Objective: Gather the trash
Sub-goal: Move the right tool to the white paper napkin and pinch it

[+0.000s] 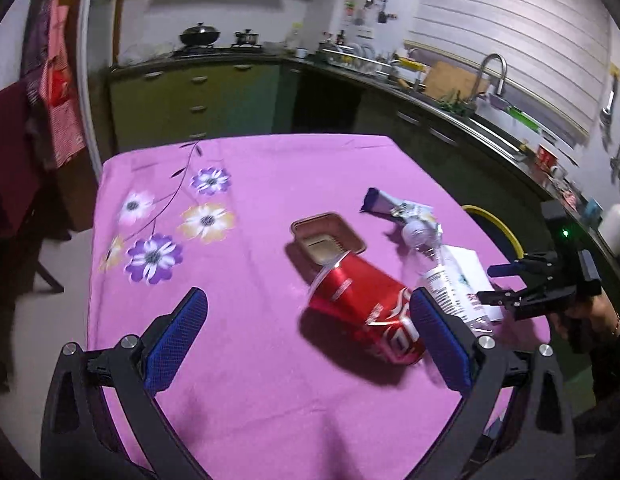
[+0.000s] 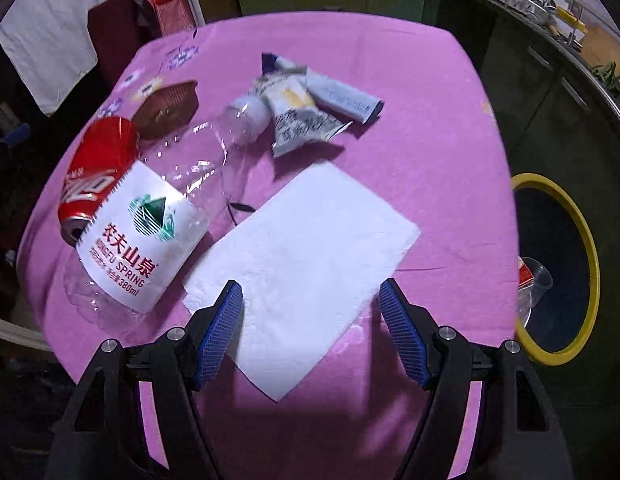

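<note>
White napkin [image 2: 306,256] lies flat at centre frame on the pink tablecloth [image 2: 429,128], its near corner between the spread, empty right gripper [image 2: 311,300]. Left gripper [image 1: 308,312] likewise spread, its right pad overlapping the crushed red can [image 1: 365,312]. Clear bottle [image 2: 150,216] base blurred; wrappers [image 2: 306,108] crumpled.

A dented red can [image 2: 96,176] lies on its side at left, touching a clear bottle [image 2: 150,224] with a white label. A brown tray [image 2: 166,110] sits upper left, crumpled wrappers [image 2: 306,104] upper centre, and a flat white napkin [image 2: 306,264] at centre.
</note>
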